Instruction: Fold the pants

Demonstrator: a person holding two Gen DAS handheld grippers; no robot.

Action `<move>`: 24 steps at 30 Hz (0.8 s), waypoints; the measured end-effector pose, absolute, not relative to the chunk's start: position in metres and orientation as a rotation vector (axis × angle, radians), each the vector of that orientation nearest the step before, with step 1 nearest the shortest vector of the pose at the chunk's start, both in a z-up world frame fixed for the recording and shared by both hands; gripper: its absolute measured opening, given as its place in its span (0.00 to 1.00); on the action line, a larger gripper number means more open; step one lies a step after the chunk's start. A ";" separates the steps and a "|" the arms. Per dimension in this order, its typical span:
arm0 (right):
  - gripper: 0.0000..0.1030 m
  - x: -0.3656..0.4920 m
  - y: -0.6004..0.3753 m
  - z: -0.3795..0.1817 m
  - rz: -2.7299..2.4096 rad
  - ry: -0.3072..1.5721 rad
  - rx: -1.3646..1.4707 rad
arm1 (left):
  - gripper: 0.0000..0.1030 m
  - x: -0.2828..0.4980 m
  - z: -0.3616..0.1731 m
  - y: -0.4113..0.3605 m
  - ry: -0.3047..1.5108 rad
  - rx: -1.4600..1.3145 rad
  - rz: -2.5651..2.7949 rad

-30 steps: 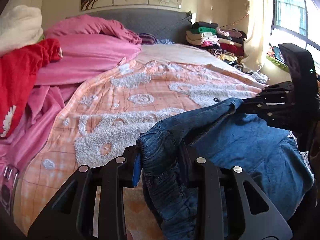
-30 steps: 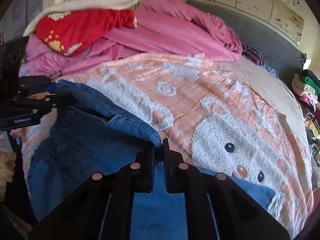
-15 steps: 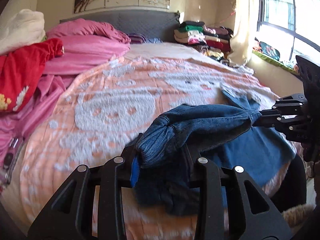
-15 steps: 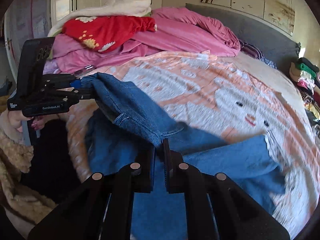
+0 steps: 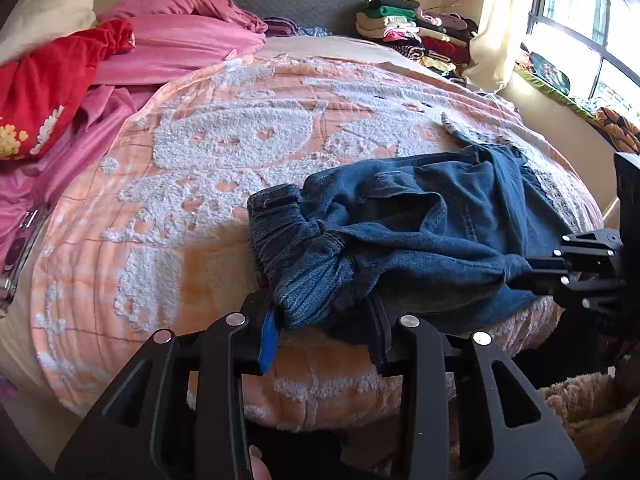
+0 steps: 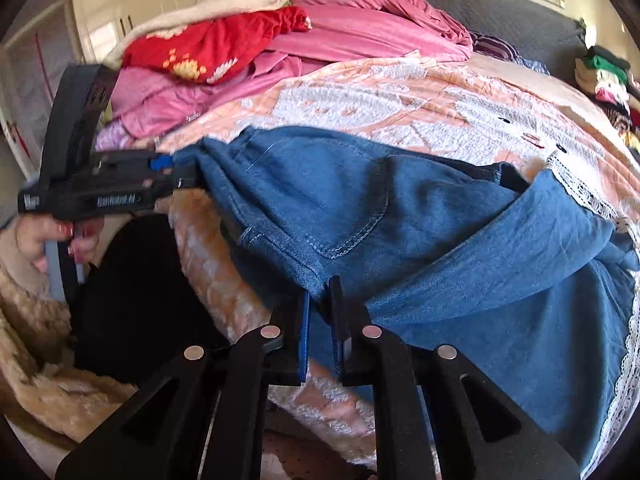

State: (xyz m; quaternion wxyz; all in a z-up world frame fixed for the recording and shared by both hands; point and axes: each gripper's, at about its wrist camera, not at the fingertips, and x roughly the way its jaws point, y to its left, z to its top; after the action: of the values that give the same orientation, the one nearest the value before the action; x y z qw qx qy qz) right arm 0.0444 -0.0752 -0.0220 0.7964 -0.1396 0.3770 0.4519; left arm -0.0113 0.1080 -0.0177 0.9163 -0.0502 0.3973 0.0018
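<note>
Left wrist view shows our pants [image 5: 420, 236] now dropped onto the blanket [image 5: 224, 168] near its edge — left gripper [image 5: 324, 320] and right gripper [image 6: 319, 312] both still clamp denim, so we're placing, not yet folding.

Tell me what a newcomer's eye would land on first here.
First, the blue denim pants bunched at the near edge of the bed, each end pinched by a gripper: the left gripper on the gathered waistband, the right gripper on a hem. Behind them spreads the orange cartoon blanket, with a red garment on the pink bedding.
</note>
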 end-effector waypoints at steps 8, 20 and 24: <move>0.15 0.046 -0.069 -0.046 0.967 0.860 -0.294 | 0.53 -0.029 -0.024 0.127 0.864 -0.219 0.021; 0.30 0.047 -0.071 -0.049 0.999 0.876 -0.211 | 0.52 -0.047 0.023 0.117 0.793 -0.268 -0.010; 0.33 0.044 -0.086 -0.032 1.002 0.867 -0.139 | 0.50 -0.022 0.015 0.086 0.812 -0.250 -0.100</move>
State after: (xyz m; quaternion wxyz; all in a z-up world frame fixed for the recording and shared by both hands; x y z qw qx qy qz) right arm 0.0440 -0.0855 -0.0320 0.7861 -0.0646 0.4023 0.4648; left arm -0.0221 0.0862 0.0145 0.9099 -0.1210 0.3939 -0.0482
